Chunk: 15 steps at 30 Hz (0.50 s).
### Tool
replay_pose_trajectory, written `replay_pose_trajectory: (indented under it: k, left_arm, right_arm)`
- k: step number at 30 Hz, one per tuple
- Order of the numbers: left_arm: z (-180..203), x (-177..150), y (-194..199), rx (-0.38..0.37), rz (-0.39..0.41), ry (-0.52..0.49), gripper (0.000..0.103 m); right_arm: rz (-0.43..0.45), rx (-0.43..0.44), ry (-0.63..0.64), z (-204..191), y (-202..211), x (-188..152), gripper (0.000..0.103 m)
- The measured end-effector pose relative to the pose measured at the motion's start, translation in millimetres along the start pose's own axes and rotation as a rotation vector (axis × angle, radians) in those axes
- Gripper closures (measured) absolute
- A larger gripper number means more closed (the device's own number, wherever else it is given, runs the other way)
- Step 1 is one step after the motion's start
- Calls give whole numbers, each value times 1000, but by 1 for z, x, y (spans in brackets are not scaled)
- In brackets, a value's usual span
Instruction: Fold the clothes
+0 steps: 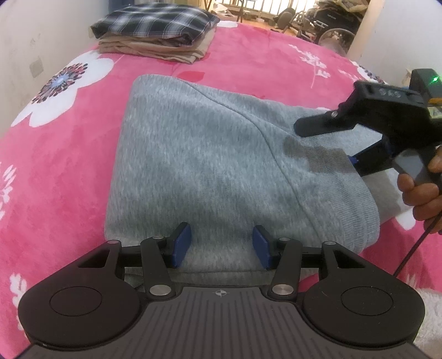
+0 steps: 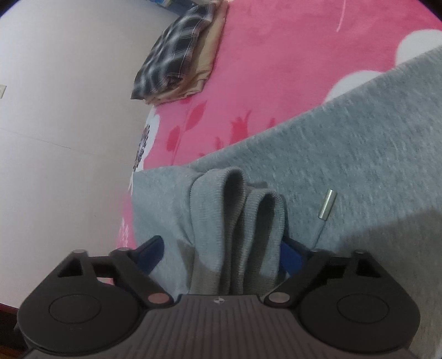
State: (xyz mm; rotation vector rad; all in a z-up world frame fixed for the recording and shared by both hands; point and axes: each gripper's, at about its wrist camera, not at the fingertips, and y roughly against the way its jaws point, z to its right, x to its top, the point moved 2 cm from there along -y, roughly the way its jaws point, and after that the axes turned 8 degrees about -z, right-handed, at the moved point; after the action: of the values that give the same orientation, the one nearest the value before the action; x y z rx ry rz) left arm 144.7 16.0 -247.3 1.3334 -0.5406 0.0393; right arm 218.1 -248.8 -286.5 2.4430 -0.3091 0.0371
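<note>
Lying on one pink blanket [image 1: 248, 66]: one grey sweatshirt [image 1: 199, 165], seemingly two folded garments [image 1: 154, 30].

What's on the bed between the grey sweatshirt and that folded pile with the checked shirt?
Only bare pink floral fleece blanket, seen in both wrist views; the grey sweatshirt and folded pile lie apart.

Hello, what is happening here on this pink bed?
A person is folding a grey sweatshirt on a pink flowered blanket with a hand-held gripper in each hand. The left gripper is open over the near edge of the sweatshirt. The right gripper stands open around its bunched ribbed hem, not pinching it. A plaid shirt already lies folded on a beige garment farther back.
</note>
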Motion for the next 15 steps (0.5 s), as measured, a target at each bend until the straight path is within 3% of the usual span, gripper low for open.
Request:
replay_pose_trajectory:
  k: [1,2,7,11,15]
  left_arm:
    - [0,0,0,-2,1,1,53]
    - [-1,0,0,-4,2,2,53]
    - [0,0,-1,3,3,3,52]
    - [3,6,10,1,-2,15,51]
    - [4,13,37,-88,62,74,51]
  right_arm:
    - [-12,31,-2,1,1,-1,40]
    - [-27,40,0,3,0,-2,48]
    - [-53,-11,59,-1,-10,-11,72]
    - [4,-50,102,-22,1,-10,80]
    - [80,-88,136,-32,39,-10,80]
